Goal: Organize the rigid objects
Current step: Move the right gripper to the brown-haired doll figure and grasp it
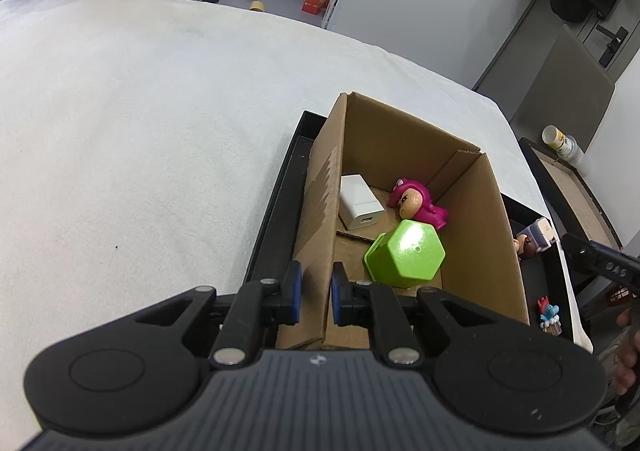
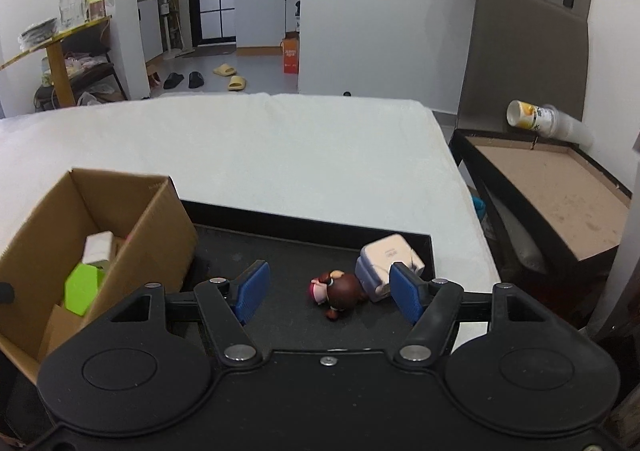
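Observation:
A cardboard box [image 1: 484, 219] stands on a black tray [image 1: 276, 219] on the white table. In it lie a white charger [image 1: 360, 207], a pink figurine [image 1: 420, 205] and a green hexagonal container [image 1: 406, 255]. My left gripper [image 1: 316, 287] is shut on the box's left wall. My right gripper [image 2: 326, 293] is open above the tray [image 2: 280, 247], with a brown-haired doll figurine [image 2: 340, 291] lying between its fingers. The box [image 2: 160, 227] is to its left. A small blue-and-red figurine [image 1: 548, 313] stands on the tray's right side.
A low side table [image 2: 560, 187] with a brown top stands right of the white table, with a tipped cup [image 2: 536, 119] on its far edge. A chair back [image 2: 528, 51] rises behind it.

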`<state>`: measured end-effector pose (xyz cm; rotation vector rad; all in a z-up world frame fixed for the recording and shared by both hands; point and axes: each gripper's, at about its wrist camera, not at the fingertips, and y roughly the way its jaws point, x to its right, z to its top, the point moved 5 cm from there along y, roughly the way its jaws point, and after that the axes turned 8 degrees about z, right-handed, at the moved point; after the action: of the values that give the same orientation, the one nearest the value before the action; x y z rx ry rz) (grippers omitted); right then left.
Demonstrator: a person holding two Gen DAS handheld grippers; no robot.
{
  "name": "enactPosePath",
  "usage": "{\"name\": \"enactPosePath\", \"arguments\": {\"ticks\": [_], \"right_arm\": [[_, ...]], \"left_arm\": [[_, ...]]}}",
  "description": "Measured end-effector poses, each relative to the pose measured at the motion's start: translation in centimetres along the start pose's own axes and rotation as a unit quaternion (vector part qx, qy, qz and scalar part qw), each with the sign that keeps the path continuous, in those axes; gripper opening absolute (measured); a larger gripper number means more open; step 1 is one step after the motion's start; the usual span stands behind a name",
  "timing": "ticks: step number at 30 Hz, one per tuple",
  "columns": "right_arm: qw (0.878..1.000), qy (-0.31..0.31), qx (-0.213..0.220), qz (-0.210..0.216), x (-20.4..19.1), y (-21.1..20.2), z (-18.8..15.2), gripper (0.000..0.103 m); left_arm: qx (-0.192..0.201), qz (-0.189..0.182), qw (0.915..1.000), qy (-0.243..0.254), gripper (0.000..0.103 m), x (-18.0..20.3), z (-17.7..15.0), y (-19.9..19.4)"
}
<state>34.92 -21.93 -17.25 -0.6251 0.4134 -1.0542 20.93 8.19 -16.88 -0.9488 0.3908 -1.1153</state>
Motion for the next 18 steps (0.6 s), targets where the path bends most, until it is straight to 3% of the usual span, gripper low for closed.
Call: {"name": "enactPosePath", "arguments": {"ticks": [9,18], "right_arm": [[1.0,-0.008,-0.006,0.004,0.6,3.0,-1.5,0.065],[1.0,-0.003,-0.015,-0.007,1.3,5.4,-1.8,0.051]], "left_arm": [[-0.001,-0.005,1.0,-0.006,0.013,-0.2,0.0,0.1],[-0.002,-0.009,0.9999,-0.009,0.013,-0.4,0.0,0.1]]}}
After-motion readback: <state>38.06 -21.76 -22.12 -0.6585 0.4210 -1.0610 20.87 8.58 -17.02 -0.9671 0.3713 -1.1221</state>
